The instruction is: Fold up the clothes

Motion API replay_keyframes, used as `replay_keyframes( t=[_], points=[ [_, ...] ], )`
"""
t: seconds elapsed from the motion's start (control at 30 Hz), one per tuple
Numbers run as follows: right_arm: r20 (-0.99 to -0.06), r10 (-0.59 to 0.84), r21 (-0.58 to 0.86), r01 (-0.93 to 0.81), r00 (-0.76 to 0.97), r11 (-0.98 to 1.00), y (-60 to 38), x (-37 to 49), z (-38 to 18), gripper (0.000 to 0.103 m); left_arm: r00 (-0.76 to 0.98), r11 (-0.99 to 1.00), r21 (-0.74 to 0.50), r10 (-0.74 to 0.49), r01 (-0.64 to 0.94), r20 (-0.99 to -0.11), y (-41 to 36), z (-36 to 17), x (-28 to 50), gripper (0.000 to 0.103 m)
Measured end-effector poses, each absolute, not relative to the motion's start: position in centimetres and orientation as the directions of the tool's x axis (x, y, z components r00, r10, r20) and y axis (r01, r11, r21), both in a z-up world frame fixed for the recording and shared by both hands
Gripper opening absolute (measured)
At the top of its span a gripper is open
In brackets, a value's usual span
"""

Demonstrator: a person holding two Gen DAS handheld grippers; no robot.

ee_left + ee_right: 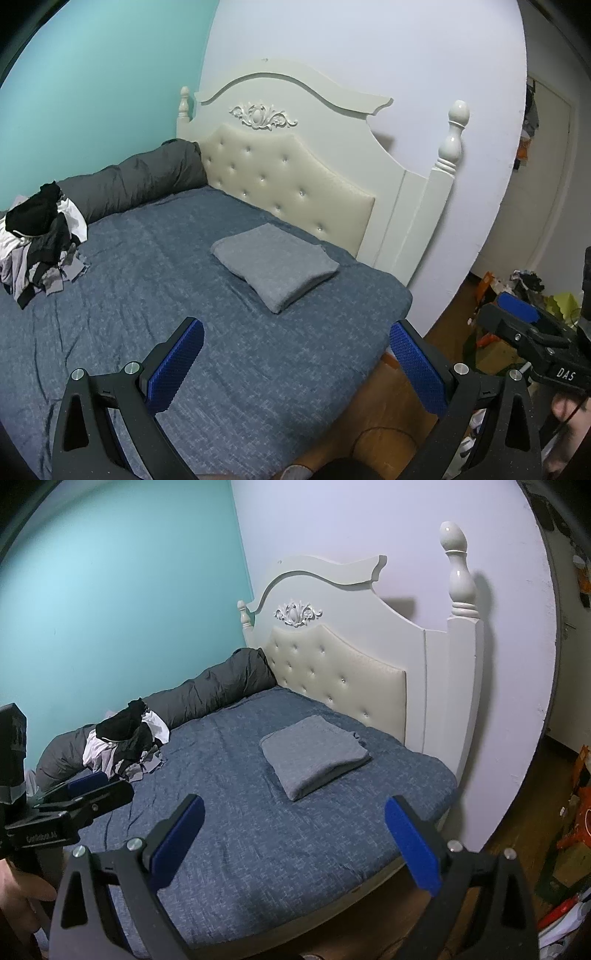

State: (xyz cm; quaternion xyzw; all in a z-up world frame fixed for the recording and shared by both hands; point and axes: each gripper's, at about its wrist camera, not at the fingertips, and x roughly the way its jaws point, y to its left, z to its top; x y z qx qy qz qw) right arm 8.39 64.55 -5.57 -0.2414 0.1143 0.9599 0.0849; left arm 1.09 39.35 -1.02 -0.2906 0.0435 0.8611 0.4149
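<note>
already a grey knitted garment folded into a flat rectangle (275, 266) lies on the blue bedspread (184, 332) near the cream tufted headboard (288, 184), its long axis running diagonally from headboard toward the foot. a loose heap of black, white and grey clothes (37, 240) sits well apart at the far left against the grey bolster (136, 177). the left hand-held gripper (295, 354) is nearer that heap; the right hand-held gripper (293, 830) faces the folded piece. both hang wide and empty above the bed.

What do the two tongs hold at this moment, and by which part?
Nothing: left tongs and right tongs are both open and empty above the bed.
</note>
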Motion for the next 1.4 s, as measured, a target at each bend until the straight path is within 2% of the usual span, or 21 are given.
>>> replay_keyframes(
  t=[1.4],
  points=[
    [-0.497,0.088,0.168,-0.196,-0.863,-0.966,63.2,8.4,-6.9,0.099,-0.495,-0.661,-0.155,0.677,-0.734,-0.545,38.2,-1.8,1.8,0.103]
  ],
)
